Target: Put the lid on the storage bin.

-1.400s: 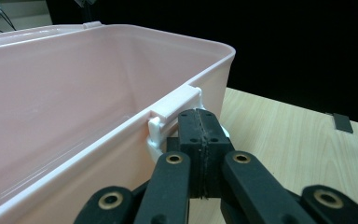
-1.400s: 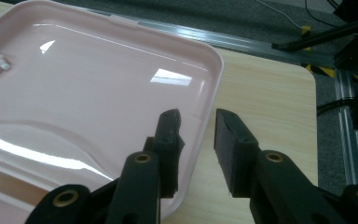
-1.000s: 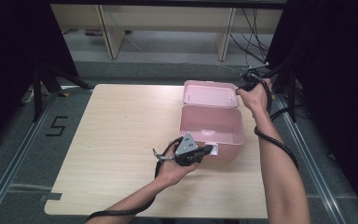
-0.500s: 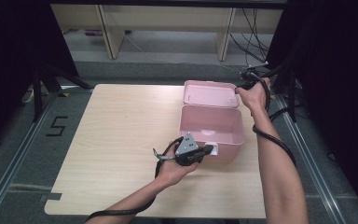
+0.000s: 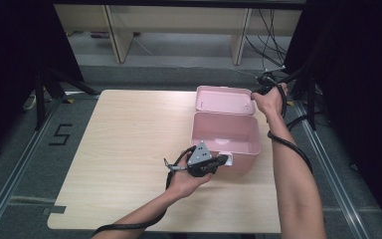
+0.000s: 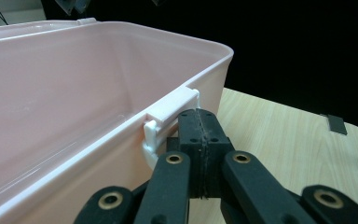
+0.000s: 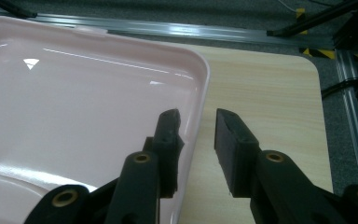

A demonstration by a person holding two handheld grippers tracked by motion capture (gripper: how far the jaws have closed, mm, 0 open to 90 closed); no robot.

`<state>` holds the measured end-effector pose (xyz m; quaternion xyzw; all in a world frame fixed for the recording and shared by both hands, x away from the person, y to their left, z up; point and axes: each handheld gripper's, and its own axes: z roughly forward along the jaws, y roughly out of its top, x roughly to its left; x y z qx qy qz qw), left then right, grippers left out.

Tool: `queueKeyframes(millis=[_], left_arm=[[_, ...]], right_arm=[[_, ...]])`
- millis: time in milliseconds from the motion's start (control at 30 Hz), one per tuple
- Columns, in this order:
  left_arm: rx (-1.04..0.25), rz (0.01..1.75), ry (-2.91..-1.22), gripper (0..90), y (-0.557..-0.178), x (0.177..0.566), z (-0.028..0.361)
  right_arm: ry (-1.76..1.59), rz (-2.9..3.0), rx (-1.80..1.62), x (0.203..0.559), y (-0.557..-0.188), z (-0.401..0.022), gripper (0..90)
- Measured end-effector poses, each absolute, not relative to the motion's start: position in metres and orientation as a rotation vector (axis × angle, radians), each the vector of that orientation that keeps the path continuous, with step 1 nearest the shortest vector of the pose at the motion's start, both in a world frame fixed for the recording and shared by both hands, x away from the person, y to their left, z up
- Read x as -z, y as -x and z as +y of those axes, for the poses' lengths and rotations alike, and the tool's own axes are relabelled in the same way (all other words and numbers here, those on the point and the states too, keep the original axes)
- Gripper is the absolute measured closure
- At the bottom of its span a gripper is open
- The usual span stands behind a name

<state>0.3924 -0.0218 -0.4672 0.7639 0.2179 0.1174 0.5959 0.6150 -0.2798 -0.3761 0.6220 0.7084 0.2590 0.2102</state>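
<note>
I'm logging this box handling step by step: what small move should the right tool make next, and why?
Probably close the right tool on the lid rim: its jaws stand open astride that edge, while the left tool sits shut by the latch of the pink box.

Pink box (image 5: 225, 134) blocks the table's (image 5: 114, 149) right; its left lies open.

Your left hand (image 5: 186, 179) is reaching in from the bottom centre of the high view, holding the left gripper (image 6: 198, 140) with its jaws pressed flat together. Your right arm (image 5: 293, 184) is stretching up the right side, its hand (image 5: 270, 101) holding the right gripper (image 7: 196, 140) with jaws parted.
</note>
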Motion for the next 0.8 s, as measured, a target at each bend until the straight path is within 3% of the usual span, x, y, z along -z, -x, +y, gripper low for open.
queueKeyframes(millis=[800], left_arm=[[-0.273,0.503,-1.79,89.6,-0.393,0.465,-0.022]], right_arm=[[-1.815,1.963,-0.704,0.393,-0.623,-0.272,78.5]])
